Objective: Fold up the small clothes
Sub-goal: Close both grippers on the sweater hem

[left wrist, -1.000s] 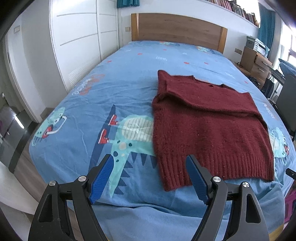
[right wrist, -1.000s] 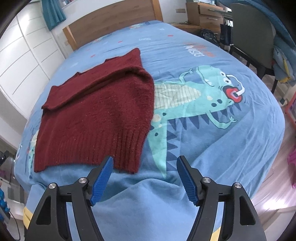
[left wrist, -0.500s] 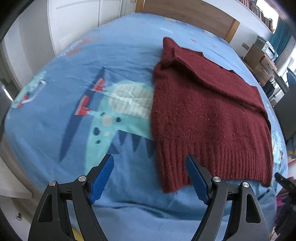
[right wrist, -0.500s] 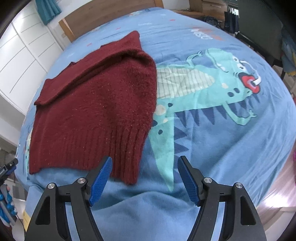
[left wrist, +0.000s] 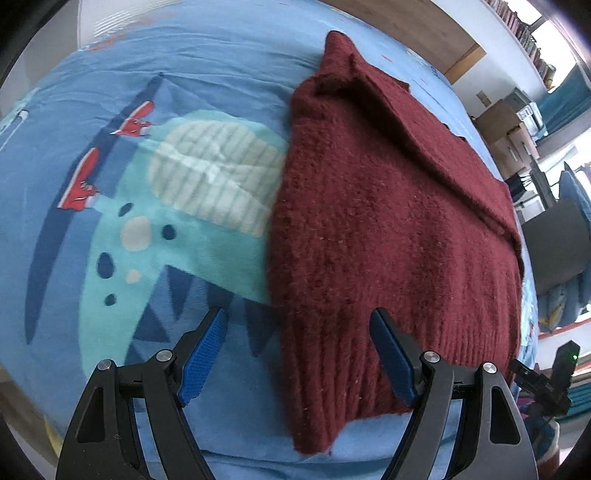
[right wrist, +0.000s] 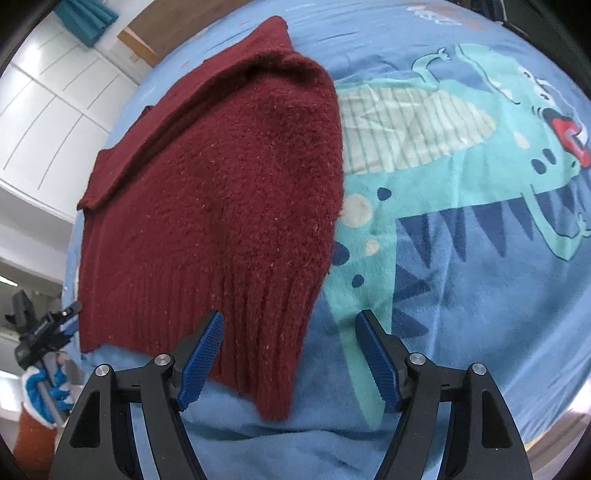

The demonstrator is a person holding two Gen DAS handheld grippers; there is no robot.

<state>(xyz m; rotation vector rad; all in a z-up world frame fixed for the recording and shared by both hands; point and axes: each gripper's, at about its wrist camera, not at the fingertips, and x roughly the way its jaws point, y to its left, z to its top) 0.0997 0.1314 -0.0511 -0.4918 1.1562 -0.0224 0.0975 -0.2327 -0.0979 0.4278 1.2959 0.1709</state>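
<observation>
A dark red knitted sweater (left wrist: 388, 221) lies flat on the blue dinosaur-print bed sheet (left wrist: 92, 184), sleeves folded in, its ribbed hem toward me. My left gripper (left wrist: 299, 350) hangs open just above the hem's near left corner, with the corner showing between its blue pads, which do not touch it. In the right wrist view the sweater (right wrist: 221, 184) fills the left half. My right gripper (right wrist: 290, 350) is open over the hem's near right corner, nothing pinched. The other gripper (right wrist: 44, 332) shows at the far left edge.
White wardrobe doors (right wrist: 48, 85) and a wooden headboard (left wrist: 417, 33) stand behind the bed. A dark chair (left wrist: 557, 243) and cardboard boxes (left wrist: 509, 129) sit beside the bed's far side. The bed's front edge drops off just below both grippers.
Both grippers have come down and forward toward the sweater's hem, tilting more steeply. The sweater now fills much more of each view. It has not moved, and the jaws stay open.
</observation>
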